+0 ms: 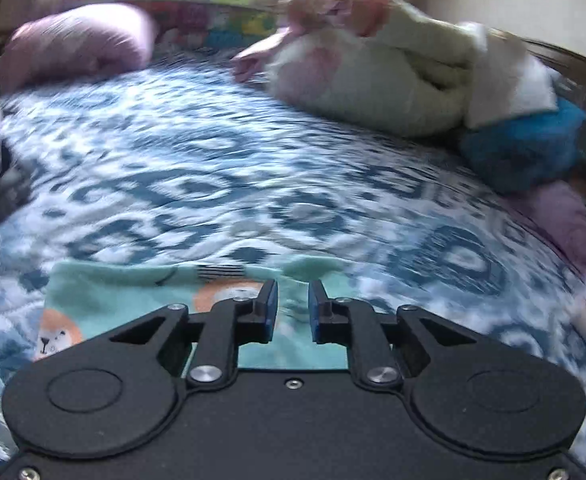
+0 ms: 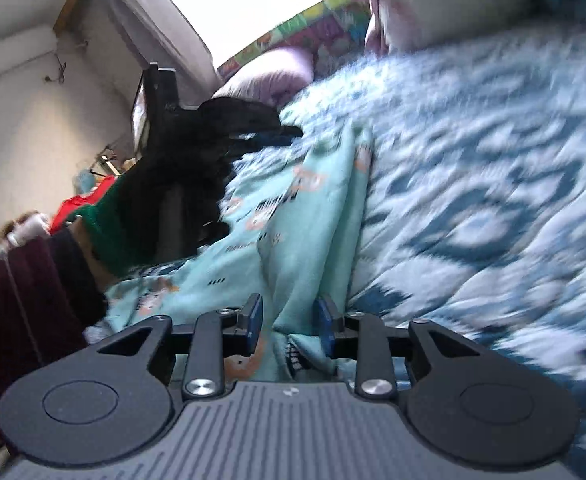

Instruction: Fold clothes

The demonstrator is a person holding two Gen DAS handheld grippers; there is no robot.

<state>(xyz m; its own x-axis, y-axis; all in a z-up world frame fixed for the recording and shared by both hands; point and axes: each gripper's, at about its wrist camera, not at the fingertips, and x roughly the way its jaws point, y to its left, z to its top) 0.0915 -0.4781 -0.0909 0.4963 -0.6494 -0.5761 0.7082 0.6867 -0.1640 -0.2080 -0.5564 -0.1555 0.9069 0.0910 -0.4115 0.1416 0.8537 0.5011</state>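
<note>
Your right gripper [image 2: 288,322] stands part open, a bunched ridge of the teal garment [image 2: 293,216] between its pads, not clamped. Your left gripper [image 1: 293,306], slightly open and empty, hovers over the garment's flat 6 o'clock edge on the bedspread [image 1: 253,152], likely to spread it.

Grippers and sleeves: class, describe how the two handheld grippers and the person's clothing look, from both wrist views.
The left gripper has a smooth black body with two round discs, silver screws, black linkage arms and blue finger pads. The right gripper matches, but its body is grey and ribbed. The person's hand wears a black glove with a green cuff, above a dark maroon sleeve.
</note>
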